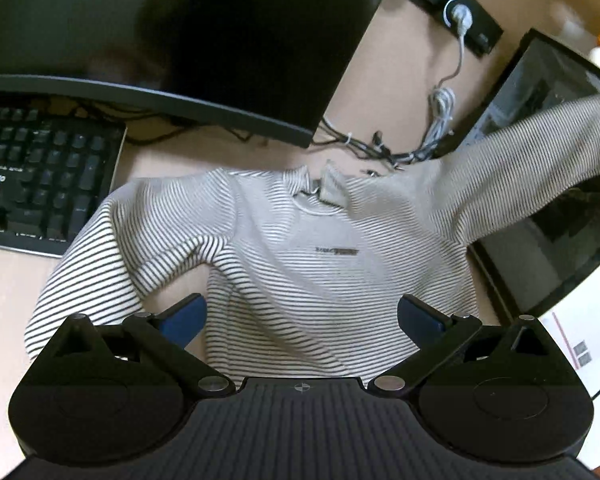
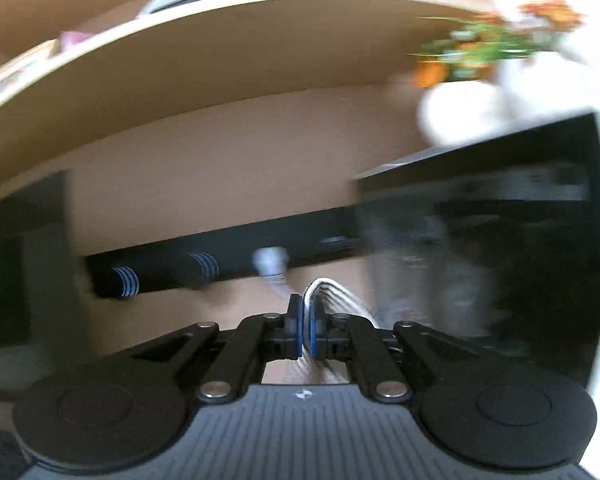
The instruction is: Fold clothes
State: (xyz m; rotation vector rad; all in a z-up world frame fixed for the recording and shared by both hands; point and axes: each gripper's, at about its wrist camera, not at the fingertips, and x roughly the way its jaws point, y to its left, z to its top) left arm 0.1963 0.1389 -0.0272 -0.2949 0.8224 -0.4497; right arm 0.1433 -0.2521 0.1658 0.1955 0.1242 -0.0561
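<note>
Right wrist: right tongs [image 2: 305, 326] clamped on striped sleeve [image 2: 327, 292]; left tongs [image 1: 300, 318] apart.

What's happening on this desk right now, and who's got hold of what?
A person with a handheld gripper in each hand is starting to fold a striped sweater spread on a desk, between a keyboard and monitors. The right gripper is shut on the sweater's sleeve cuff and holds that sleeve raised off to the side. The left gripper is open, its jaws wide apart over the sweater's lower body, holding nothing. No fold shows yet.
</note>
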